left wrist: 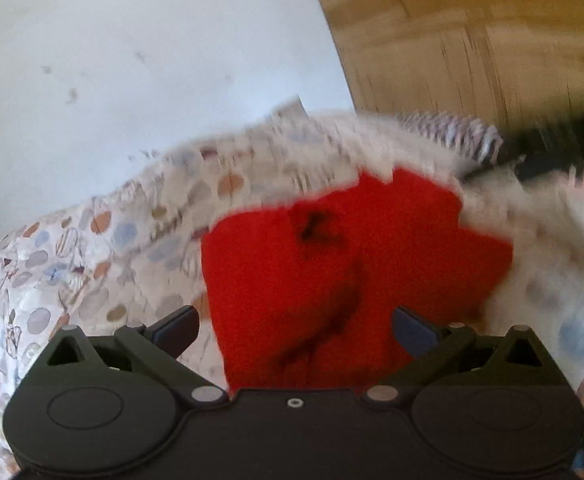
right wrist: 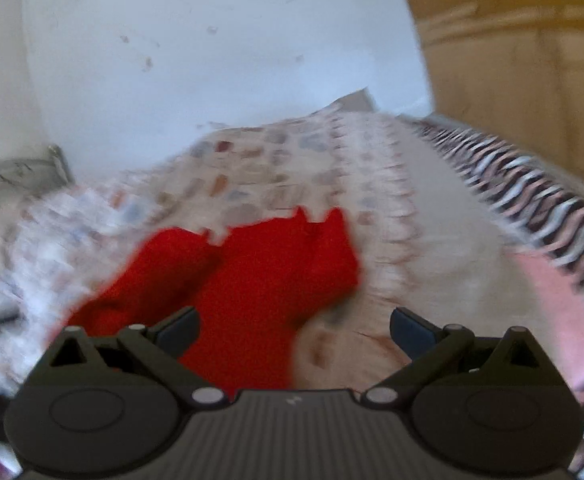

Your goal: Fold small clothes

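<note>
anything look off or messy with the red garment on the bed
The red garment lies crumpled on the patterned bedsheet, with uneven folds and a dark mark near its top edge; blur hides whether that is a stain or a print.

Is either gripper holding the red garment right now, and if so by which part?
Nothing is held. Left gripper and right gripper both stand open; the red garment lies loose on the patterned bedspread.

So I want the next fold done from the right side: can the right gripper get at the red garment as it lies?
Probably yes. The red garment lies on the patterned bedspread just ahead of the right gripper, whose jaws stand open, with nothing lying over it. The picture is blurred, so this is only a judgement.
</note>
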The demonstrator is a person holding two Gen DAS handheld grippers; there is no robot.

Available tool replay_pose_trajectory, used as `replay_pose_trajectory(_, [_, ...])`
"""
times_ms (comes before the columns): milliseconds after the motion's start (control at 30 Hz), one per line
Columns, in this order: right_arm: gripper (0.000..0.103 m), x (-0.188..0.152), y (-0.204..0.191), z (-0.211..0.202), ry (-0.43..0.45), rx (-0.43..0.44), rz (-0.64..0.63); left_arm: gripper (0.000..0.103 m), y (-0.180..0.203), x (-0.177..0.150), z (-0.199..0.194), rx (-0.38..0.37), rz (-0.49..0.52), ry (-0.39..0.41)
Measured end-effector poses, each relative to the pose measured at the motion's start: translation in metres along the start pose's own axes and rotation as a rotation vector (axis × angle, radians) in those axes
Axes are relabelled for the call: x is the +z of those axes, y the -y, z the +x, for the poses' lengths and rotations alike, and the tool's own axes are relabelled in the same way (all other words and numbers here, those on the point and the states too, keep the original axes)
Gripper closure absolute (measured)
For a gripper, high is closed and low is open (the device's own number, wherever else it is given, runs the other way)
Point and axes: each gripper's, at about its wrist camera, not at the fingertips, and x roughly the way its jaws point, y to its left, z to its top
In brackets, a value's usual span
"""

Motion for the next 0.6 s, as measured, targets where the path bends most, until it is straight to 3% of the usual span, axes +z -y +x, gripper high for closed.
replay_pose_trajectory(167, [0.0,0.027,-0.008,0.053,-0.101,0.169,0.161,0.001,0.003,-0.008,0.009,-0.022,0.032,-0.02])
replay_pose_trajectory(300, [0.002,0.039,-0.013,0.101,-0.167,0.22,0.239,0.005,0.001,-0.004,0.012,-0.01,0.034,0.006])
replay_pose_trajectory(400, [0.024,0.041,-0.014,0.132,-0.218,0.206,0.272,0.019,0.004,-0.002,0.016,0.015,0.072,0.004])
replay_pose_trajectory(467, [0.038,0.041,-0.017,0.146,-0.229,0.235,0.296,0.041,0.006,-0.001,0.017,0.031,0.099,0.009])
replay_pose_trajectory(600, [0.043,0.036,-0.022,0.162,-0.254,0.268,0.336,0.065,0.007,-0.002,0.019,0.059,0.107,0.028])
